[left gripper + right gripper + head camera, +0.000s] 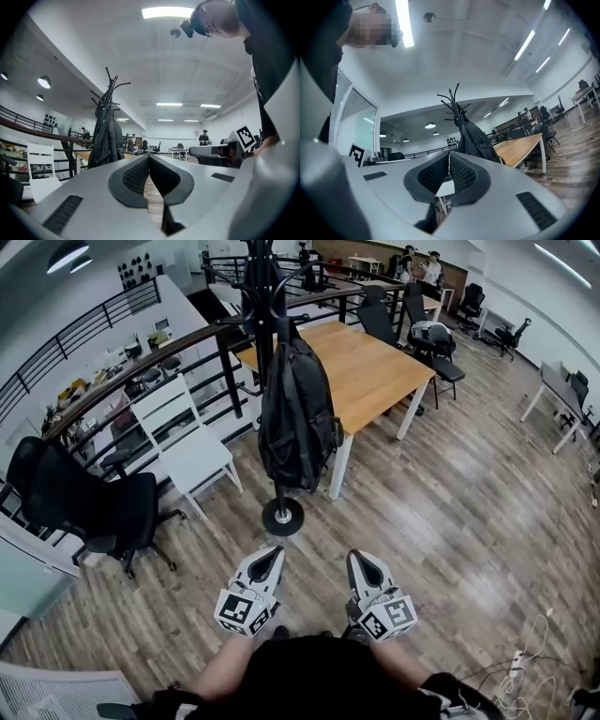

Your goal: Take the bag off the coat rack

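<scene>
Both grippers are low in the near part of the head view, side by side above the wood floor (pixel 459 512), each pointing level toward the coat rack (pixel 265 296). My left gripper (pixel 272 555) is clenched. In its own view the two ribbed pads press together along a single seam, with nothing between them. My right gripper (pixel 358 560) is clenched on nothing as well, its pads meeting the same way. The two are near each other but apart, and neither touches anything in the scene.

The bag (pixel 298 418), a black backpack, hangs on the rack straight ahead of me, beyond the grippers. It hangs by its top from the upper hooks, mostly to the right of the pole, with its lower end above the round base (pixel 282 517) on the floor. In the left gripper view the bag sits left of the jaw line. In the right gripper view it rises just right of it.

Behind the bag to the right is a wooden table (pixel 375 371) with white legs, and the bag's right edge overlaps its near corner from where I look. A white chair (pixel 185 442) stands left of the rack, and a black office chair (pixel 89 502) is further left and nearer. A dark railing (pixel 122 357) curves behind both. Far off I see more desks and chairs, and some people standing. White cables (pixel 525 662) lie on the floor at the near right.
</scene>
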Action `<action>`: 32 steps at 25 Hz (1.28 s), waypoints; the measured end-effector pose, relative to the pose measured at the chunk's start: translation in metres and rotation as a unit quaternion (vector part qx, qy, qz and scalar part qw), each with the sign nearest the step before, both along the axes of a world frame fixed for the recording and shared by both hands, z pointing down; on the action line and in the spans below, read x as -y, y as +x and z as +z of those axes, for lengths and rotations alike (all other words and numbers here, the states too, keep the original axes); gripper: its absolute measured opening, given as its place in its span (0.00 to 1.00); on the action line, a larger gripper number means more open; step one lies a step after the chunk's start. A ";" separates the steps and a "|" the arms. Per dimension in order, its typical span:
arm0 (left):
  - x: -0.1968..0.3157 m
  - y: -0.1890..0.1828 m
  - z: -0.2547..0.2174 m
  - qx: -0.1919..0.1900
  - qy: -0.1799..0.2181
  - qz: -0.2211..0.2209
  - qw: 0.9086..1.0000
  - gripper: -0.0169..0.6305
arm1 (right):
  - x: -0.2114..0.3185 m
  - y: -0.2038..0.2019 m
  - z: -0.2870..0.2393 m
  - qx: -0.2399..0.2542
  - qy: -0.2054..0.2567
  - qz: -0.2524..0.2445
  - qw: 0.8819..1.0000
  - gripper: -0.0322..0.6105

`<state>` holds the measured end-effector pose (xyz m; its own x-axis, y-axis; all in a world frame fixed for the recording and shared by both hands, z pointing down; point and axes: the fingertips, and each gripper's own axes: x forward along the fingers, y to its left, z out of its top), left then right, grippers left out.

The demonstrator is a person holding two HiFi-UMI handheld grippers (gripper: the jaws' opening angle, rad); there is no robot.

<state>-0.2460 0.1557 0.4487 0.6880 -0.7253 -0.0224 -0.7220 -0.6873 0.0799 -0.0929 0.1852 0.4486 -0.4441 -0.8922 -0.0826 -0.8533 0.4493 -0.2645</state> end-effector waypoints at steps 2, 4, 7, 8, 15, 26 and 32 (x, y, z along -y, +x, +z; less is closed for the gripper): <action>-0.001 0.003 0.001 -0.004 -0.003 0.001 1.000 0.05 | -0.001 0.006 0.002 0.000 -0.001 0.000 1.000 0.10; -0.001 0.006 0.001 -0.010 -0.006 0.004 1.000 0.05 | -0.001 0.013 0.003 -0.001 0.001 0.004 1.000 0.10; -0.003 0.012 0.000 -0.011 -0.007 0.009 1.000 0.05 | -0.004 0.023 0.001 0.011 0.009 0.007 1.000 0.10; -0.004 0.014 -0.001 -0.010 -0.006 0.009 1.000 0.05 | -0.005 0.025 0.000 0.013 0.011 0.006 1.000 0.10; -0.006 0.026 -0.006 -0.009 -0.003 0.002 1.000 0.05 | -0.011 0.039 -0.003 0.032 0.013 -0.007 0.999 0.10; -0.023 0.043 0.010 -0.013 -0.019 -0.014 1.000 0.05 | -0.022 0.067 0.014 0.048 0.000 -0.022 0.999 0.10; -0.027 0.042 0.016 -0.013 -0.029 -0.017 0.999 0.05 | -0.025 0.067 0.021 0.051 -0.007 -0.027 0.998 0.10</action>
<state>-0.2042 0.1827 0.4642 0.6625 -0.7490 0.0019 -0.7420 -0.6560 0.1381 -0.0256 0.2106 0.4696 -0.4811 -0.8688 -0.1176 -0.7963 0.4891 -0.3560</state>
